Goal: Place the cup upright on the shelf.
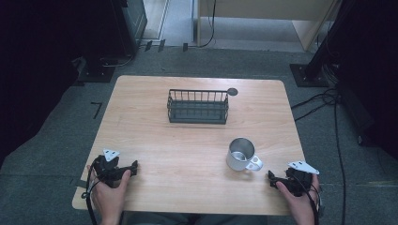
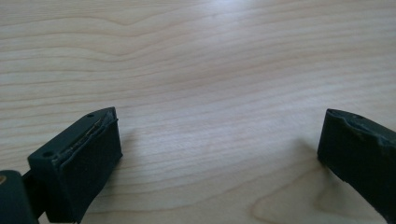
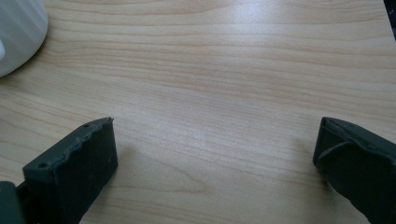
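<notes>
A shiny metal mug stands upright on the wooden table, right of centre, its handle turned toward the near right. My right gripper rests near the table's front right corner, a short way from the mug's handle. In the right gripper view its jaws stand wide apart over bare wood, and the mug's side shows at the upper left. My left gripper lies near the front left edge. The left gripper view has its jaws wide open with nothing between them.
A black wire basket sits at the middle back of the table, with a small dark round disc by its far right corner. Cables run over the grey floor to the right. Dark stands flank the table at the back.
</notes>
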Motion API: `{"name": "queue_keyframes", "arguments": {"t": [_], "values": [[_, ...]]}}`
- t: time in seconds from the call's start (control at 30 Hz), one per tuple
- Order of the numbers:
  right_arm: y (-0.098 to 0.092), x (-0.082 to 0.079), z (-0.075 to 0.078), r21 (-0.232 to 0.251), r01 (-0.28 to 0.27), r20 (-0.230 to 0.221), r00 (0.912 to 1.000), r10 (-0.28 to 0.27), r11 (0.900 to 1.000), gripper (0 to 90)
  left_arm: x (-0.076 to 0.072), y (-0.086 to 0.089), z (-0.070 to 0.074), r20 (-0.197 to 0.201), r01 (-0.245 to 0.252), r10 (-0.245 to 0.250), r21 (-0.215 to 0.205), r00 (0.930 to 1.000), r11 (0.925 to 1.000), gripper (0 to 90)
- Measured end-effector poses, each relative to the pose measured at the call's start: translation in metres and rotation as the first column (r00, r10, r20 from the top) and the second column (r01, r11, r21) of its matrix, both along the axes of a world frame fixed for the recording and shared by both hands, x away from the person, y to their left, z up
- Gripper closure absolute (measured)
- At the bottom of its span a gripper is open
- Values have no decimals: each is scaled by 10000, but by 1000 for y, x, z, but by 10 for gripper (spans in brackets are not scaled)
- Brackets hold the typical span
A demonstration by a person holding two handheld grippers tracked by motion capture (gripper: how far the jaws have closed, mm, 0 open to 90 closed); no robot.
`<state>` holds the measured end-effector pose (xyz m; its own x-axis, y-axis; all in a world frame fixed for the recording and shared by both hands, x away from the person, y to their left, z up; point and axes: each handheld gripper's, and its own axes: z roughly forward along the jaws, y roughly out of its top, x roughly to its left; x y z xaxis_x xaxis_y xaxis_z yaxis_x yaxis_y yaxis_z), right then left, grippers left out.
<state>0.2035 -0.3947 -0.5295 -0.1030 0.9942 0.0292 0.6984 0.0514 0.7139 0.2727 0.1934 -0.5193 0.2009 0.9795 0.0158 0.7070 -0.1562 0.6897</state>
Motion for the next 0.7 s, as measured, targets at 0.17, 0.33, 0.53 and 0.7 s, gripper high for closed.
{"name": "queue_keyframes", "arguments": {"t": [0.17,0.33,0.53,0.7], "values": [[1,-2,1,-1,9,172,9999,-9,10000,51,0,0,0,3,15,-15,5,10000,10000,0],[8,-7,8,109,262,493,9984,-268,9996,120,0,0,0,2,-42,42,18,10000,10000,0],[17,-13,23,330,-102,942,9955,71,9994,132,0,0,0,2,-39,39,19,10000,10000,0],[26,-19,34,536,-593,1218,9912,524,9968,154,0,0,0,1,-39,39,19,10000,10000,0]]}}
